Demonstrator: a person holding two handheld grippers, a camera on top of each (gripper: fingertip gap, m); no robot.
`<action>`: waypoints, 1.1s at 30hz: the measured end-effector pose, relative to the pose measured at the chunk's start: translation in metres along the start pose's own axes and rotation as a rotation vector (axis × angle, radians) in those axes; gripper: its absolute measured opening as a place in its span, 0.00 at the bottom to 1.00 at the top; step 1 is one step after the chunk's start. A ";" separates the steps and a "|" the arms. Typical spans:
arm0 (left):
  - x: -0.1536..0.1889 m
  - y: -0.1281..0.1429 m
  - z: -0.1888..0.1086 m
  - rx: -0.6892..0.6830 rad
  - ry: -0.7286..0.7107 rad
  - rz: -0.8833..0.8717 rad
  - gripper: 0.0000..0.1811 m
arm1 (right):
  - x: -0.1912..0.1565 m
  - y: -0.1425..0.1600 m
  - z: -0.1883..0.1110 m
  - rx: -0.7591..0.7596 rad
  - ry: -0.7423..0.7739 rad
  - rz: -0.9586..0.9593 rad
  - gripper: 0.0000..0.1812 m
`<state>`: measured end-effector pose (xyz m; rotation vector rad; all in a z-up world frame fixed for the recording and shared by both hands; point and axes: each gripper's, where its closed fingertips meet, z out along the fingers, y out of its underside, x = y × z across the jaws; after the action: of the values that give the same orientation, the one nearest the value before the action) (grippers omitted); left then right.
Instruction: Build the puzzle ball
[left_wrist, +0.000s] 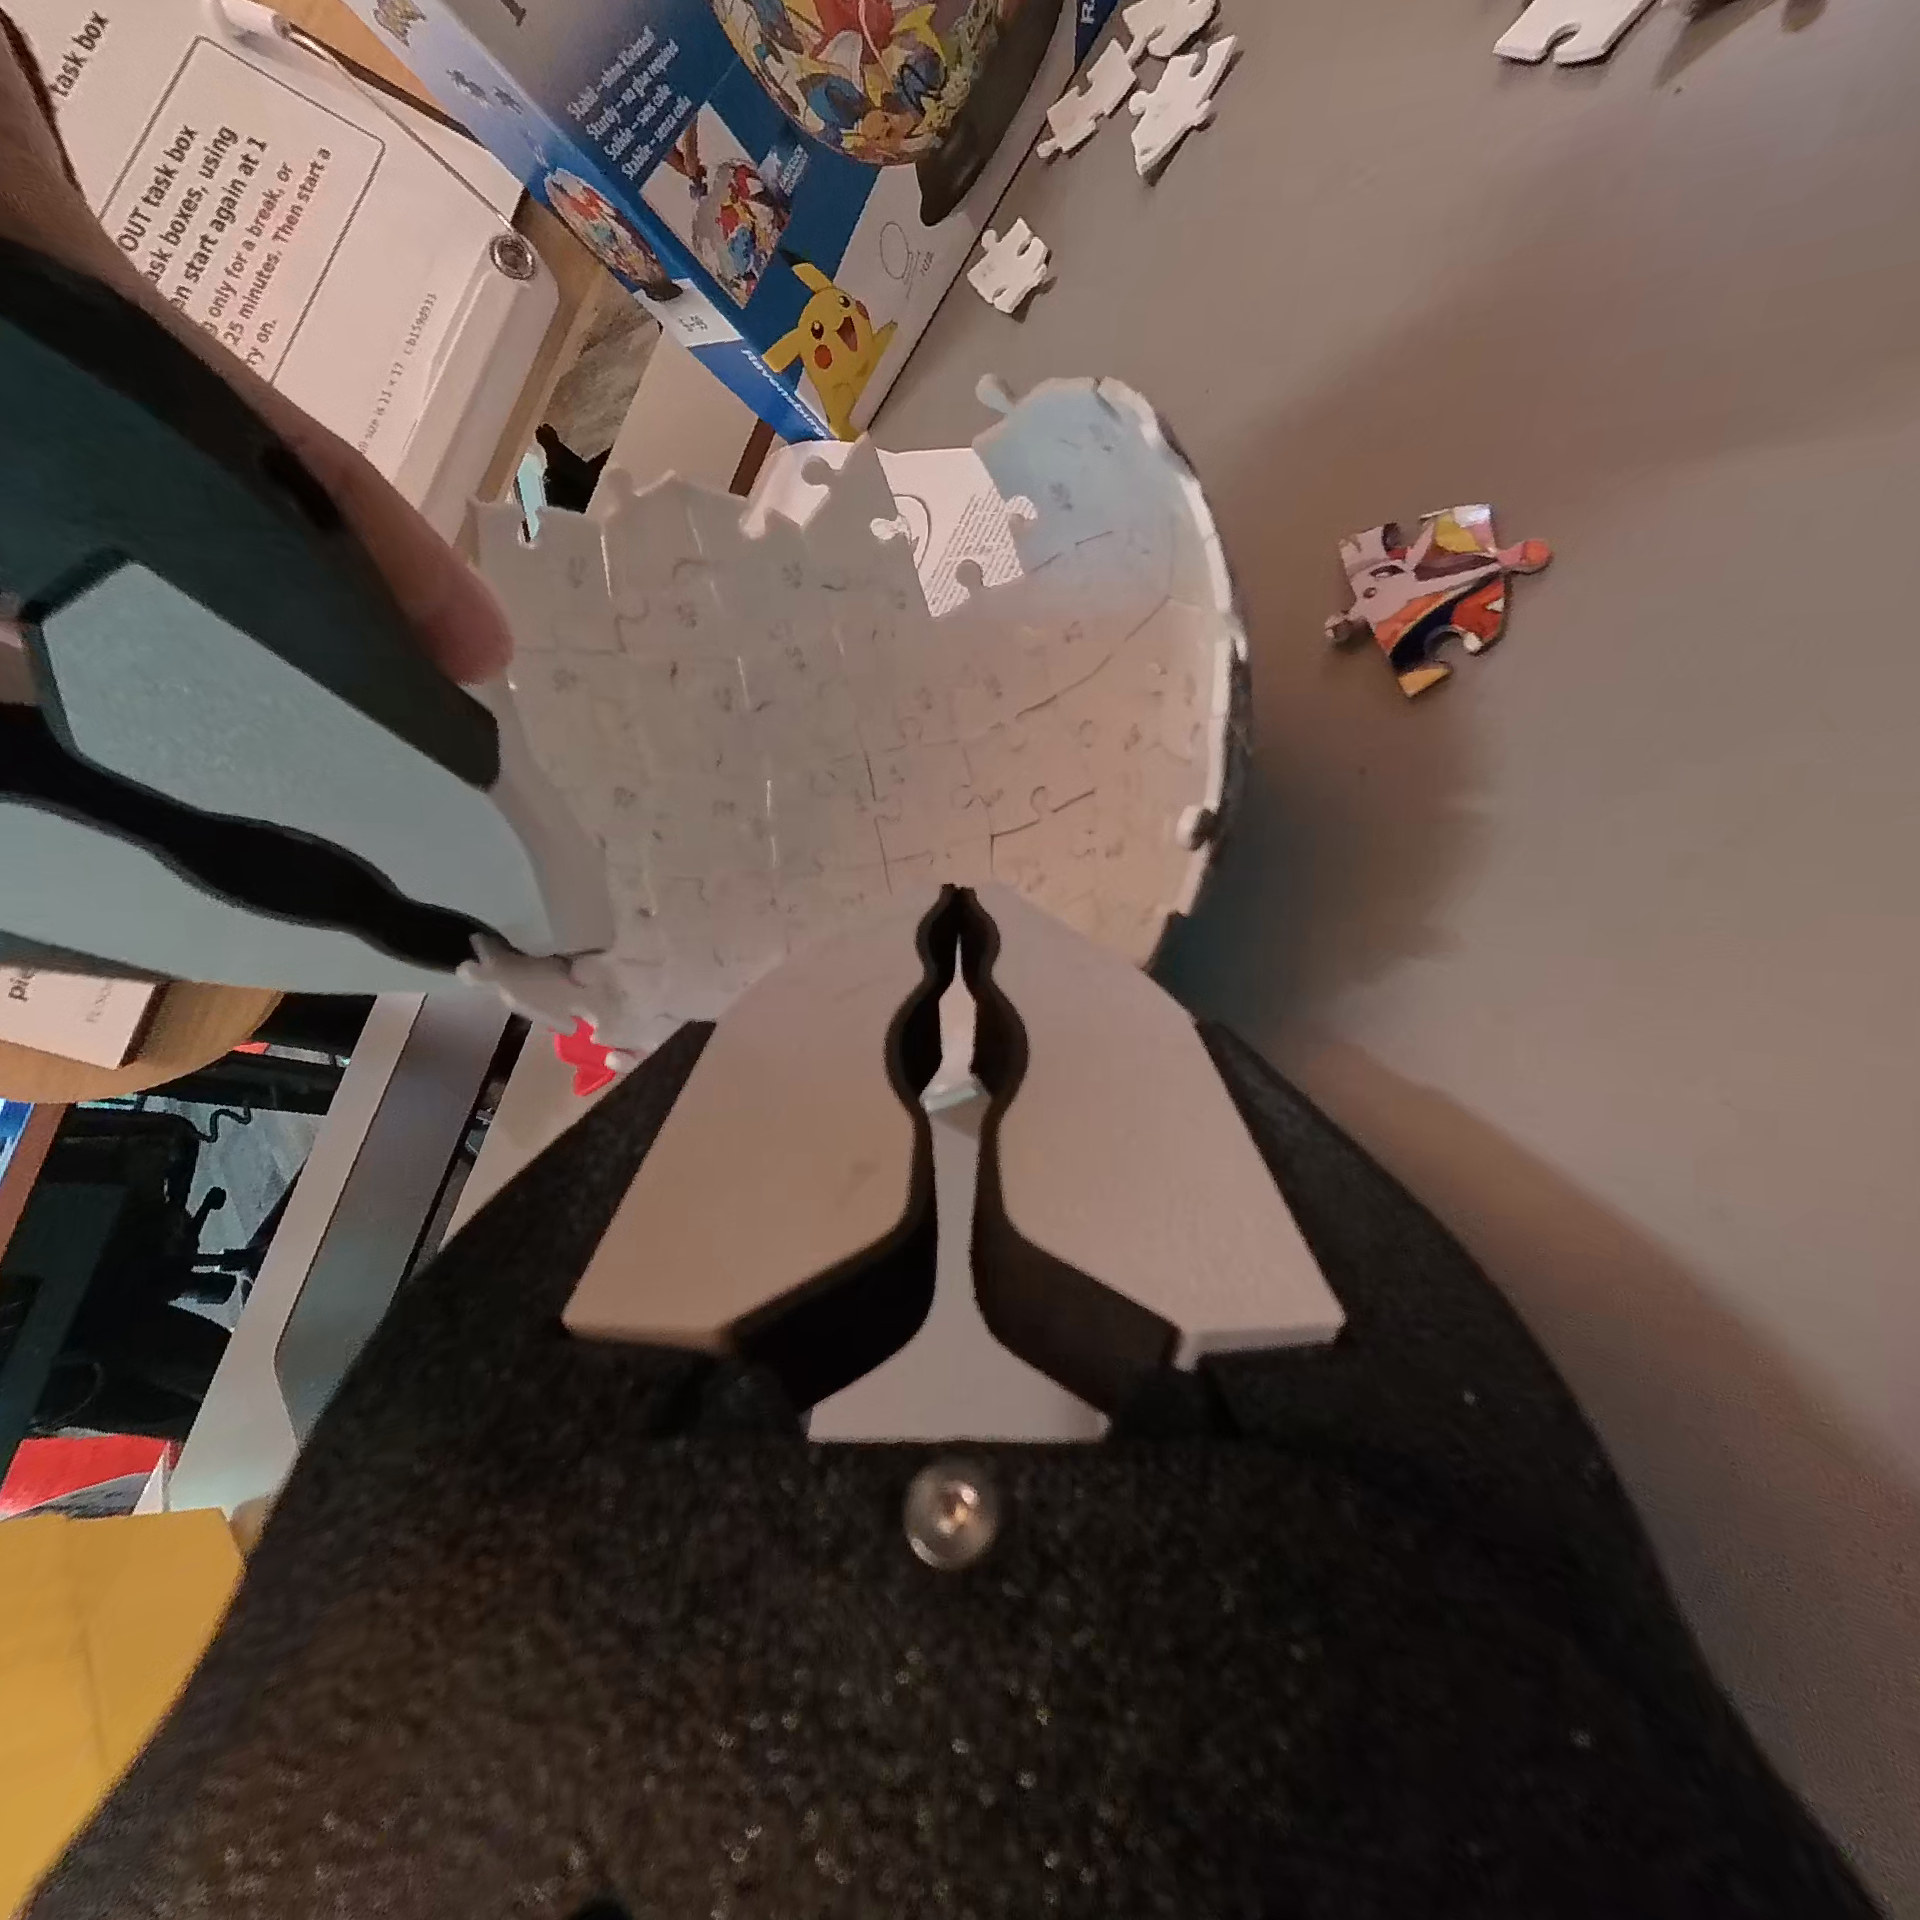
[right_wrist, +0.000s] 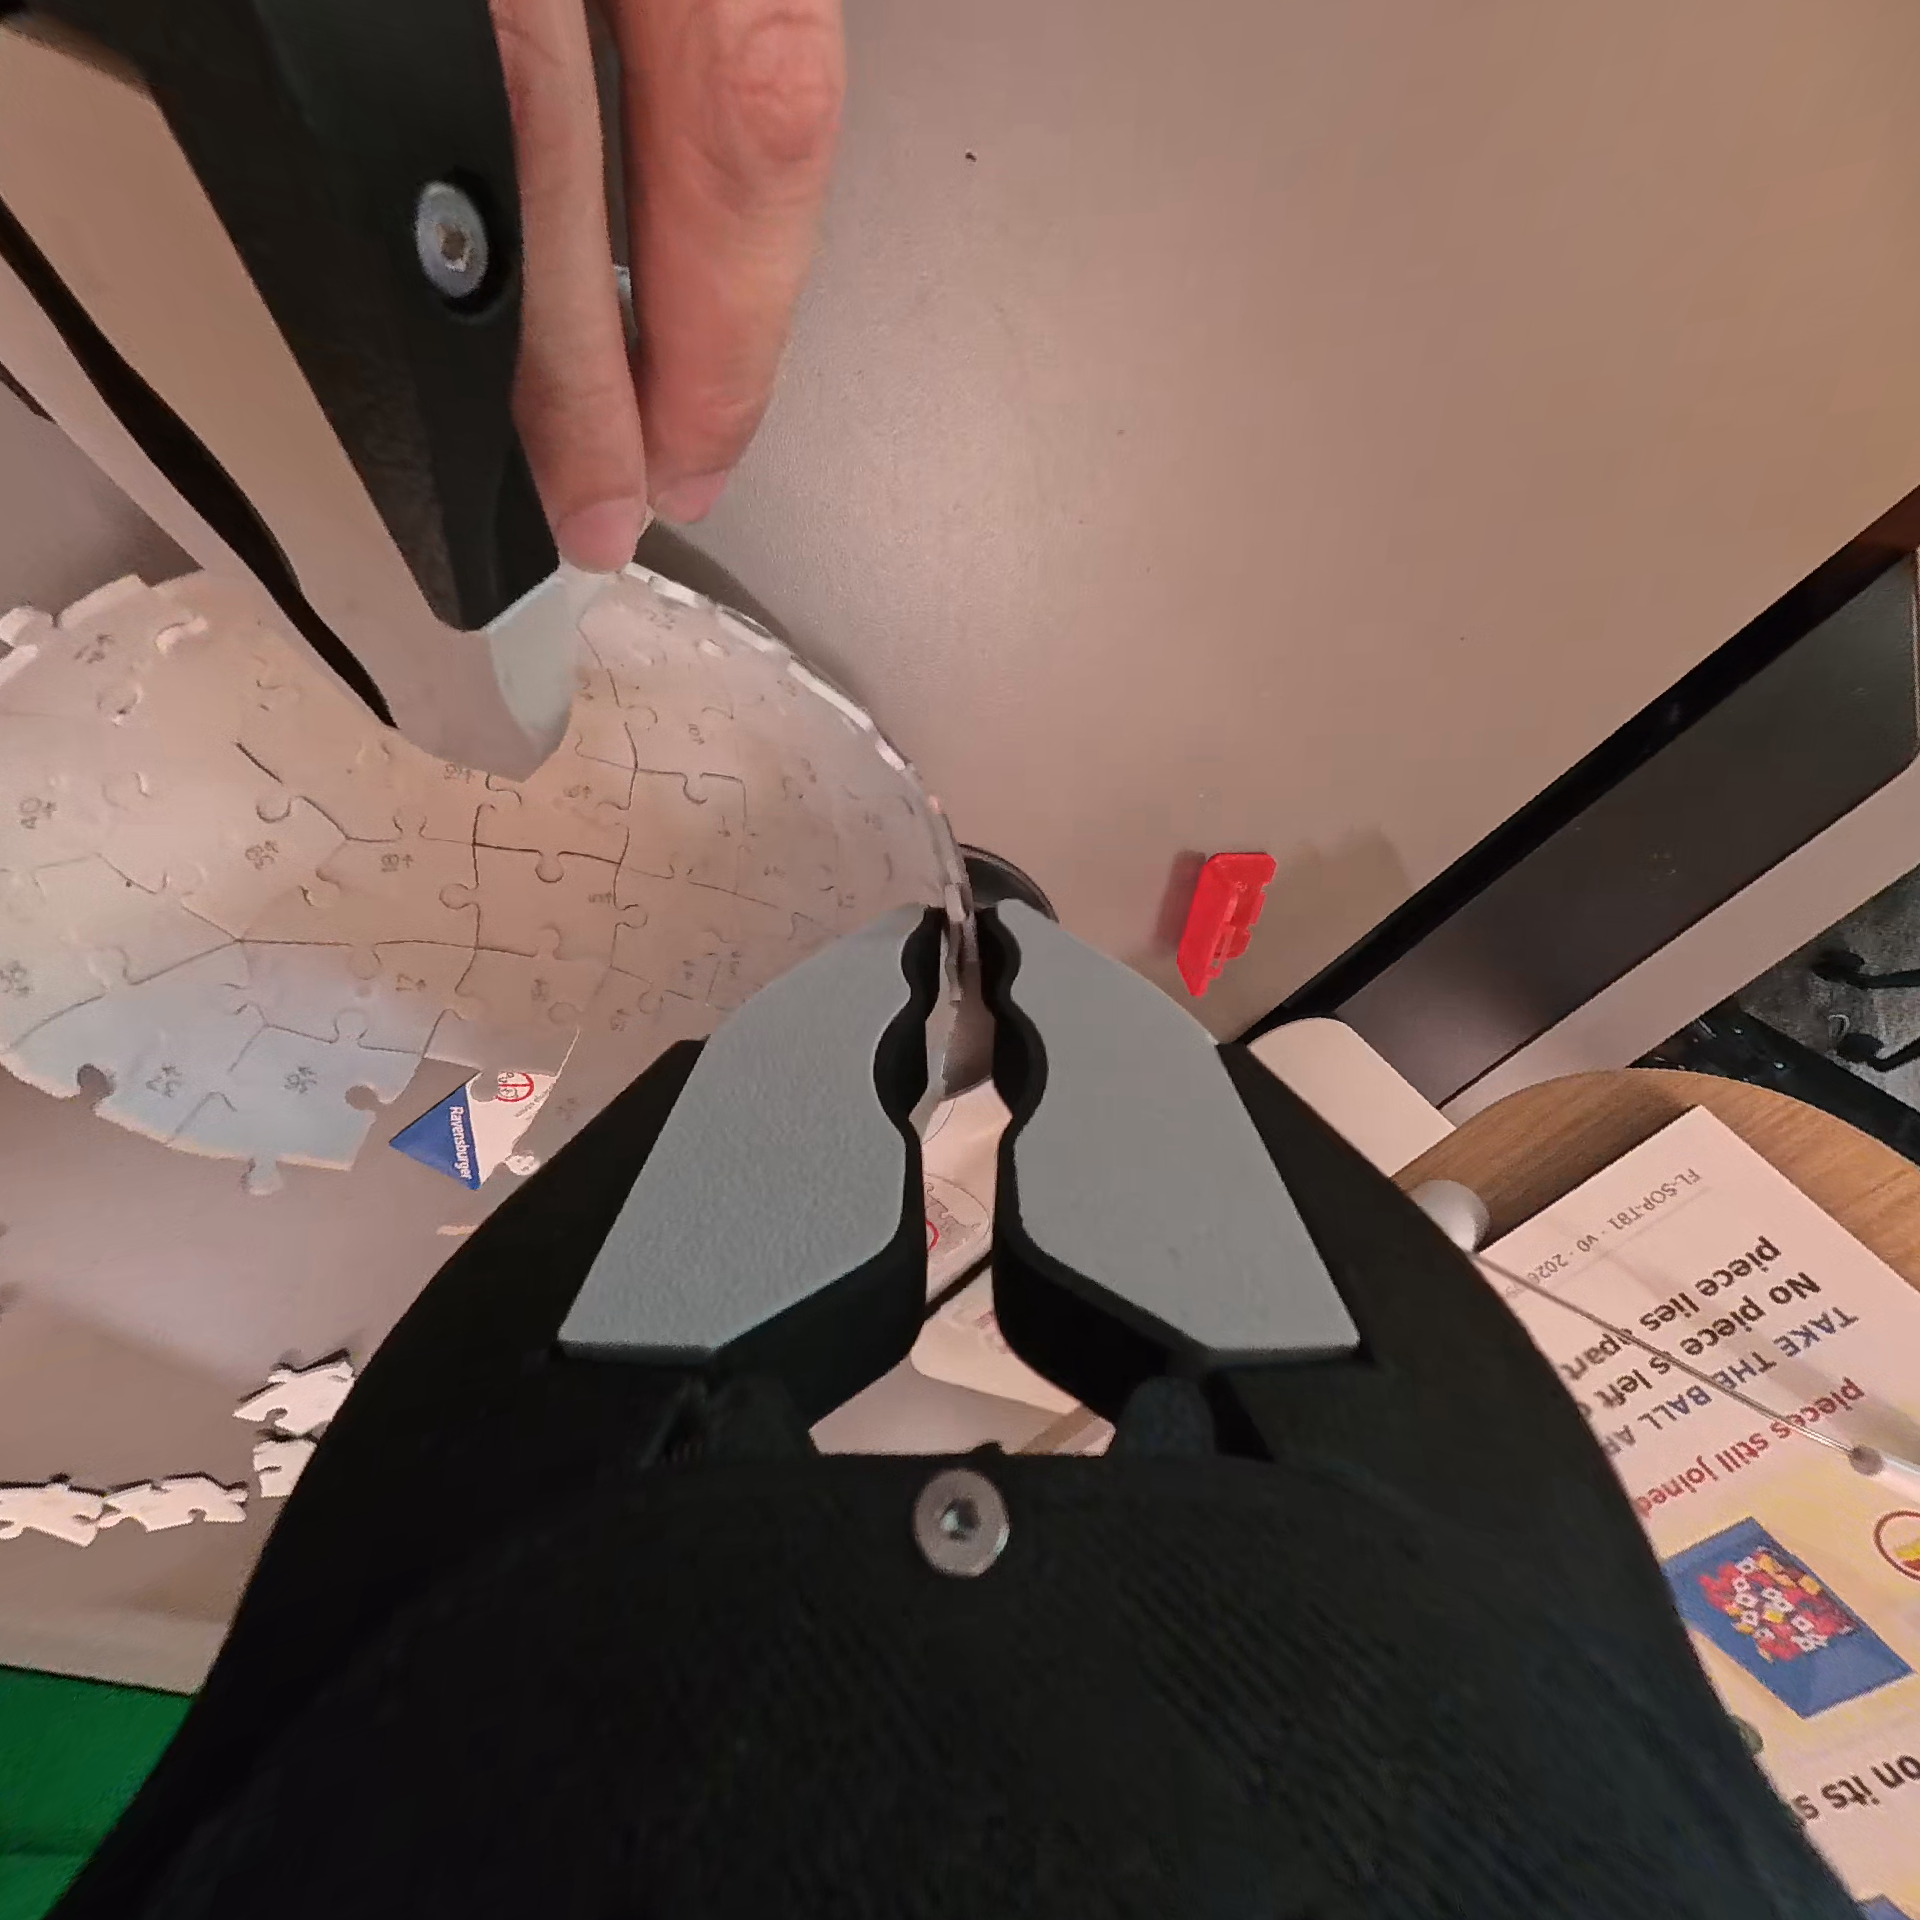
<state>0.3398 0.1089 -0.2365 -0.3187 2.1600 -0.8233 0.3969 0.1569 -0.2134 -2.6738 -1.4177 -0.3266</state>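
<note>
Left gripper (left_wrist: 961, 914): fingers pressed together on the near rim of the half-built puzzle shell (left_wrist: 831, 717). Right gripper (right_wrist: 971, 940): pinching the shell's opposite edge. Shell: held between both above the grey table (left_wrist: 1558, 935), white hollow side facing the cameras, nothing inside. Beyond: a coloured piece (left_wrist: 1434, 597) to the shell's right, nearer the left gripper. Farthest: white pieces (left_wrist: 1143, 99), puzzle box (left_wrist: 727, 156).

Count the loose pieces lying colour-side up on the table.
1: a coloured piece on the grey table, right of the half-built shell. The other loose pieces show white backs; more may hide under the shell.
</note>
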 end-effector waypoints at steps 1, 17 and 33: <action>0.000 0.000 0.000 -0.001 0.001 0.001 0.00 | 0.000 -0.002 0.000 0.011 0.003 -0.004 0.04; 0.003 0.001 0.001 -0.008 0.012 0.014 0.00 | -0.005 -0.012 -0.005 0.084 -0.051 -0.029 0.04; 0.002 0.001 0.001 -0.009 0.007 0.012 0.00 | -0.004 -0.008 0.000 0.041 -0.044 -0.088 0.05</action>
<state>0.3395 0.1082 -0.2393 -0.3078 2.1705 -0.8097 0.3875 0.1581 -0.2147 -2.6071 -1.5411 -0.2443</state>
